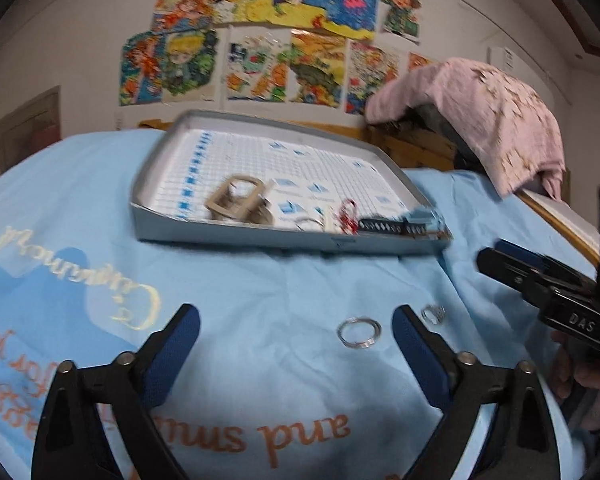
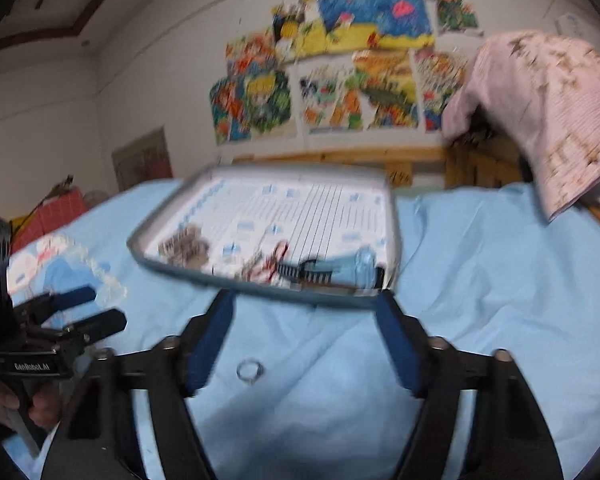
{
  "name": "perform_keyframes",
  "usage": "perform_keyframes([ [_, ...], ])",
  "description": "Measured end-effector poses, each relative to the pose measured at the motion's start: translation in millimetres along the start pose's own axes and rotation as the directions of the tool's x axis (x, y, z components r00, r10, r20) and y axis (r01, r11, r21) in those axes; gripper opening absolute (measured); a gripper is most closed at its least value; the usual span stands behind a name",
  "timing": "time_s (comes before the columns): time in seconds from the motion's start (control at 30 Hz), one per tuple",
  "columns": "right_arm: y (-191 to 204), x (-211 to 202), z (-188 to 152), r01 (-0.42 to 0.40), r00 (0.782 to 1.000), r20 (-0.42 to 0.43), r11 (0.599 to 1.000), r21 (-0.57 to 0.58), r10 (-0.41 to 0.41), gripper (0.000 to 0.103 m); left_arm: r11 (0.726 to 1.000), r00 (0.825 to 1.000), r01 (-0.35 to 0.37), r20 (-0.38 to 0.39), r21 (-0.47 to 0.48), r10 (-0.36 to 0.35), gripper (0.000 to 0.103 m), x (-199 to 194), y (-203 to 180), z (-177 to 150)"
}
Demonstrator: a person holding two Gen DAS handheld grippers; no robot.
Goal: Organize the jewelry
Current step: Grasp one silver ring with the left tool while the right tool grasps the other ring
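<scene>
Silver ring (image 1: 359,332) lies on the blue cloth (image 1: 260,292), between the spread, empty fingers of the left gripper (image 1: 296,332), toward its two o'clock finger. Smaller ring (image 2: 250,369) lies between the right gripper's (image 2: 306,344) released fingers. Grey tray (image 1: 236,236) at twelve o'clock holds a comb (image 1: 384,227) and trinkets.

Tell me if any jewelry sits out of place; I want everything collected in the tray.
Yes. Two silver rings lie loose on the blue cloth, outside the tray: a larger ring and a smaller ring just beyond it. Other pieces already lie in the tray.
</scene>
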State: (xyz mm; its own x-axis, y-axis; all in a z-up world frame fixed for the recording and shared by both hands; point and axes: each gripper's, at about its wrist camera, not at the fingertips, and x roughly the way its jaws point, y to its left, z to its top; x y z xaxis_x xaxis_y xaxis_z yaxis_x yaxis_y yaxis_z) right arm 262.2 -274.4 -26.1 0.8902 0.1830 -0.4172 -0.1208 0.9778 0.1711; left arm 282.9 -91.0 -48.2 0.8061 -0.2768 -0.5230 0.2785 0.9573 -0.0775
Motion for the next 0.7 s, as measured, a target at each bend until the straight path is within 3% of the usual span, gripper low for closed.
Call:
perform_keyframes([
  [0.23,8.7,28.5,-14.5,-0.128,0.987,-0.106,0.991,-0.046,0.123,0.046,0.993,0.994,0.095,-0.066,0.070,-0.091,0.062,18.4,-13.6,-13.7],
  [0.4,12.6,36.4,-22.0,-0.163,0.976,-0.155,0.985,-0.054,0.153,0.037,0.988,0.985,0.138,-0.113,0.068,-0.129,0.053,31.1,-14.2,-17.9],
  [0.7,17.7,48.1,-31.5,-0.193,0.957,-0.231,0.980,-0.054,0.176,0.037,0.982,0.972,0.182,-0.162,0.056,-0.171,0.046,47.3,-15.8,-17.6],
])
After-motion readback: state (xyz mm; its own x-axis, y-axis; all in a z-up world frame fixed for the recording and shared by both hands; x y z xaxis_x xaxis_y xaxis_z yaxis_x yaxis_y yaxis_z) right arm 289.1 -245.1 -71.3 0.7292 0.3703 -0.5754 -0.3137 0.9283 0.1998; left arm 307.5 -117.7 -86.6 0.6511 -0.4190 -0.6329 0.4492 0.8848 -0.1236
